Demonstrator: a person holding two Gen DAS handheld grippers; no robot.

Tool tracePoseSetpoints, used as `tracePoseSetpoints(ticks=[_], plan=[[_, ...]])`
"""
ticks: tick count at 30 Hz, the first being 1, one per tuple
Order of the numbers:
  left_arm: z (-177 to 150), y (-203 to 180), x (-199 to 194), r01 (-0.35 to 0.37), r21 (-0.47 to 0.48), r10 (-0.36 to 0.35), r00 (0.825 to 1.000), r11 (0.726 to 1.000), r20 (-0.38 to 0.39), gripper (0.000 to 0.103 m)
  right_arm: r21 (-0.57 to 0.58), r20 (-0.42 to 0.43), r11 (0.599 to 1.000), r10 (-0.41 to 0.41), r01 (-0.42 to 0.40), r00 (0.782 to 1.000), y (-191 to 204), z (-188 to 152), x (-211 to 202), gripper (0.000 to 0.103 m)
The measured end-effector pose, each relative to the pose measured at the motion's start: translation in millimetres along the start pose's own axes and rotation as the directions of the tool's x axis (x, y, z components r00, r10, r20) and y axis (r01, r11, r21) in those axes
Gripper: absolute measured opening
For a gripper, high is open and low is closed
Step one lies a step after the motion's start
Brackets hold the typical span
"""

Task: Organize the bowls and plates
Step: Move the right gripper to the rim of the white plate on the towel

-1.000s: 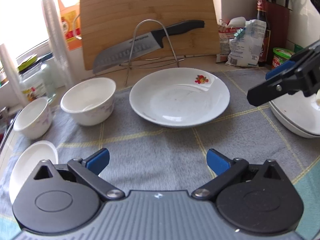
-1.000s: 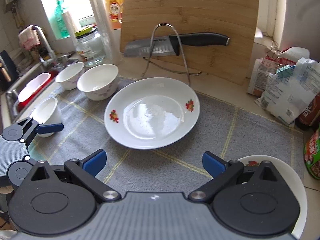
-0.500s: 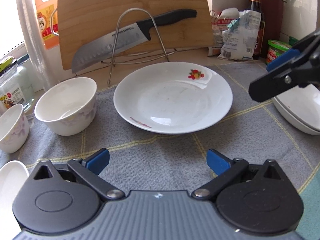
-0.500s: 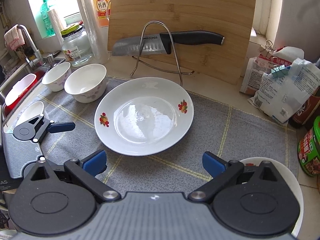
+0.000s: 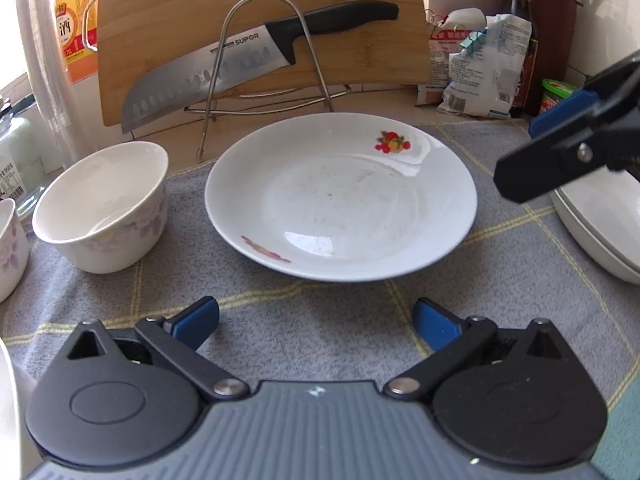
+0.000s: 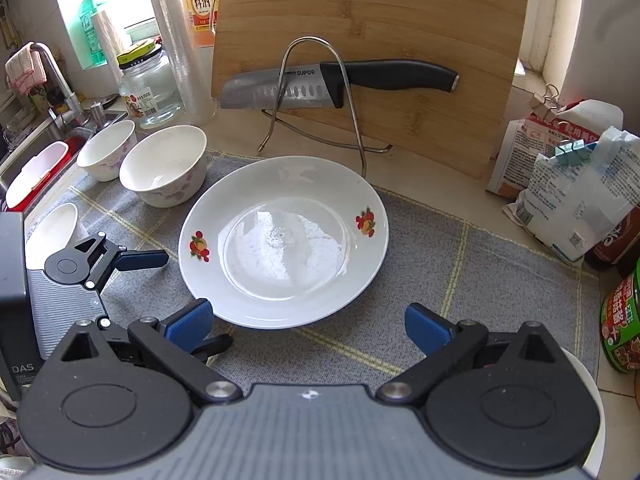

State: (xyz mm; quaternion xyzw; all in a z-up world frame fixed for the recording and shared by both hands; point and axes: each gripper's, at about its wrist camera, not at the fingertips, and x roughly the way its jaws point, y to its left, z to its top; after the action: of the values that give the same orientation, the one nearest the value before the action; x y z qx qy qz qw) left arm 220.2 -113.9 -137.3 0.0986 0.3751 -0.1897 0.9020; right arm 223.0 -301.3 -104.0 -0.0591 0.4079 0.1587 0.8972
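**A:** Where is the plate now, relative to your claws?

**B:** The plate (image 5: 340, 200) lies flat on the grey cloth (image 5: 320, 328) that covers the surface, straight ahead of my left claw (image 5: 316, 320). The near rim is just beyond the blue fingertips (image 5: 198, 316) and a strip of bare cloth is between them, so there is no contact. The plate is round, so it has no long axis that I must respect; only the rim matters.

**A:** And the right one?

**B:** My right claw (image 6: 306, 324) also faces the same plate, from the other side of its near edge. In the right wrist view the rim comes almost between the two fingers, a little toward the left one. I judge the right claw is slightly nearer, but both are close.

**A:** Are they holding something?

**B:** No. Both claws are spread wide and empty. Both are kept low and nearly level, pointing forward over the cloth toward the cutting board (image 6: 372, 40).

**A:** What else belongs to the task?

**B:** Two bowls (image 6: 164, 164) stand to the left of the plate, touching or almost touching each other. A third small bowl (image 6: 54, 228) is nearer to the sink, behind my left claw in the right view. More white plates (image 5: 600, 220) are stacked at the right edge of the left view.

**A:** So the next move?

**B:** I think a fingertip must slide under the near rim, and the rim sits very close to the cloth, so the approach must be low and straight.
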Motion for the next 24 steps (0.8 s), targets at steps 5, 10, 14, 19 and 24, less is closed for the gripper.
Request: tracePoseSetpoints(ticks=[5,10,14,19,24], plan=[[1.1,1.0,5.5,0.019,-0.023,-0.019,1.000,1.000,0.009,0.102,-0.005,-0.011,1.000,0.004,-0.004,1.000,0.6,2.9,4.8,0.103],[3.8,1.0,8.9,0.030,-0.012,-0.030,0.999,0.999,0.019,0.102,-0.013,-0.012,1.000,0.005,-0.005,1.000,-0.2,5.9,6.0,0.103],[4.5,1.8,10.6,0.037,-0.002,-0.037,0.999,0.999,0.032,0.103,-0.015,-0.016,1.000,0.003,-0.003,1.000,-2.8,9.9,8.7,0.103],[6.7,1.6,13.4,0.036,-0.002,-0.036,0.998,0.999,0.042,0.103,-0.013,-0.027,1.000,0.014,-0.015,1.000,-5.6,15.6,13.5,0.103],[7.7,1.7,14.5,0.031,-0.008,-0.031,0.998,0.999,0.053,0.103,-0.015,-0.035,1.000,0.019,-0.019,0.999,-7.4,23.7,20.9,0.103]])
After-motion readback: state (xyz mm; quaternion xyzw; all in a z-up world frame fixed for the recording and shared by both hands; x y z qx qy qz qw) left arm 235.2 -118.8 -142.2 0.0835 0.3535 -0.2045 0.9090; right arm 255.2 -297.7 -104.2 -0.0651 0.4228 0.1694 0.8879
